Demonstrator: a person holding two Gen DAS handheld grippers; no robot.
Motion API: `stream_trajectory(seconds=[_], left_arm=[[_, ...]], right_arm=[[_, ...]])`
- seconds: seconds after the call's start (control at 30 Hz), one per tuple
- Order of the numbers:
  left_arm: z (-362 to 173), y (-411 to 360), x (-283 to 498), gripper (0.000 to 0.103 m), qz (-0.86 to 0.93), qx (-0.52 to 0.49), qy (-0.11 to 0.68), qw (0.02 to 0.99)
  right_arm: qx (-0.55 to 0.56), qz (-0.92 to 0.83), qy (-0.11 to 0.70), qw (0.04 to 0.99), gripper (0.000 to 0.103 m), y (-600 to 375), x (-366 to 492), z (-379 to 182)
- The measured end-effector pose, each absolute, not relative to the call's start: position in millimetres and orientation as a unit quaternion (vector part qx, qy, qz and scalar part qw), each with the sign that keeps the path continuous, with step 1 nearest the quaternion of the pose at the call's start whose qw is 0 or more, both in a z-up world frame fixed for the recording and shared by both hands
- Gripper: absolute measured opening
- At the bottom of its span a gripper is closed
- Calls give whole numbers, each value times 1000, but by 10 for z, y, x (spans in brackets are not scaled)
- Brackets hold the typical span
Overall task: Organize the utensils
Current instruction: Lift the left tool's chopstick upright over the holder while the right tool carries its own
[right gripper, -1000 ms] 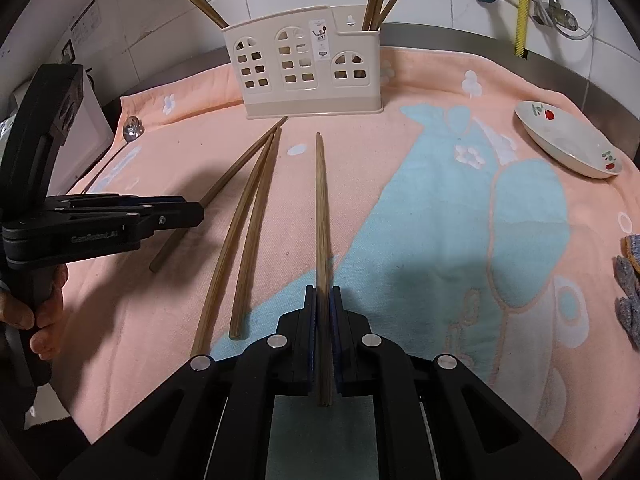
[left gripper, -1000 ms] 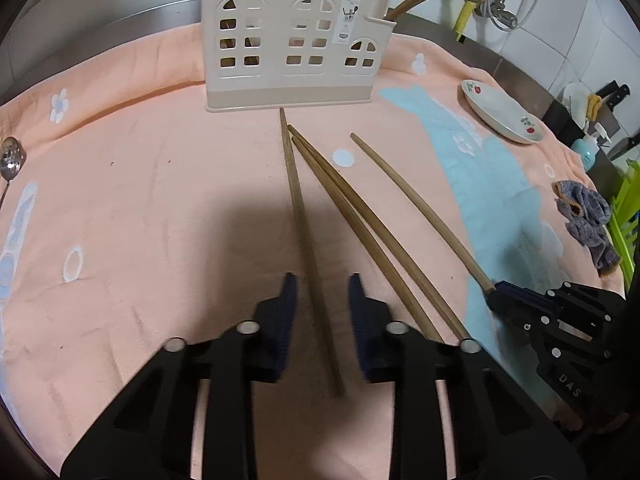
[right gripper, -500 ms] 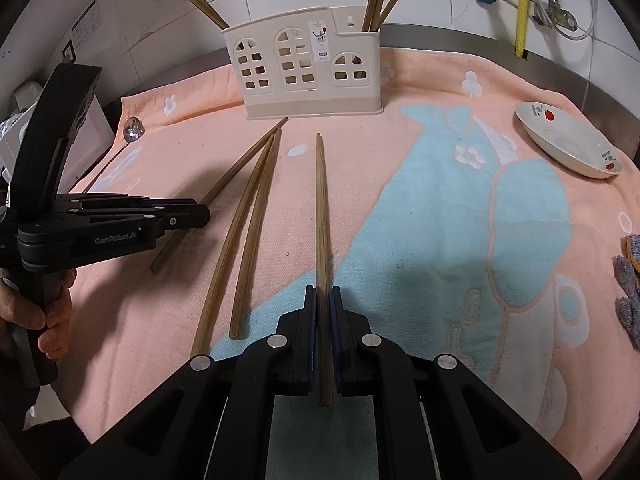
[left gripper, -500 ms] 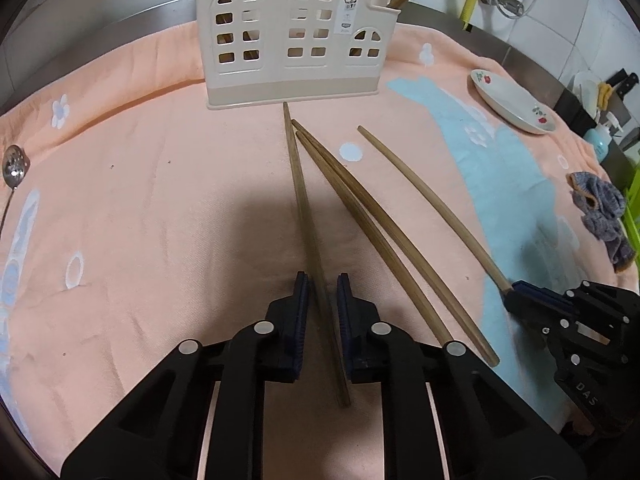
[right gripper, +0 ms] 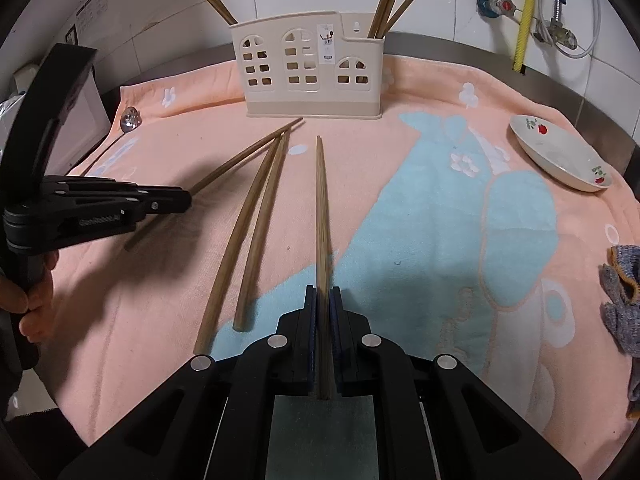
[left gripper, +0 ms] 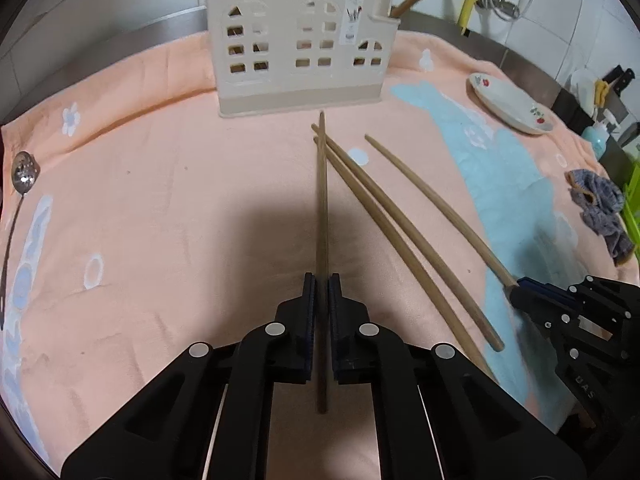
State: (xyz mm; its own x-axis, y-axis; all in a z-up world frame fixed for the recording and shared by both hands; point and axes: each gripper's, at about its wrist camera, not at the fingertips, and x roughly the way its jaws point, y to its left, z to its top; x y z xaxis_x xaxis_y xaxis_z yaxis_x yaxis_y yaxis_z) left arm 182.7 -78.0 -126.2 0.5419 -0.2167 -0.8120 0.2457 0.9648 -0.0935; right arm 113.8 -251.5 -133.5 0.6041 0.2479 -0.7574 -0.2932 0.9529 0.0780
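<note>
Several long wooden chopsticks lie on a peach towel in front of a cream utensil holder that has chopsticks standing in it. My left gripper is shut on one chopstick, its tip pointing at the holder. My right gripper is shut on another chopstick. Two loose chopsticks lie between the grippers. The left gripper also shows in the right wrist view, the right gripper in the left wrist view.
A slotted metal spoon lies at the towel's left edge. A white flowered dish sits at the right. A grey cloth lies at the far right. Pipes and taps run along the tiled wall behind.
My left gripper has closed on the chopstick beneath it and lifted it slightly. The right gripper has stayed shut on its chopstick without moving.
</note>
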Motion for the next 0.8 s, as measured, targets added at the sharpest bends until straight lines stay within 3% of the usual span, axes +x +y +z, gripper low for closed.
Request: stream_trajectory(seconds=[0.4, 0.8], left_arm=[[-624, -629, 1655, 5, -149, 7, 378, 914], [-184, -543, 1826, 5, -161, 12, 343, 925]], right_arm=[[-30, 152, 346, 925, 6, -2513, 1090, -734], [-40, 185, 291, 938, 6, -2425, 1464, -18]])
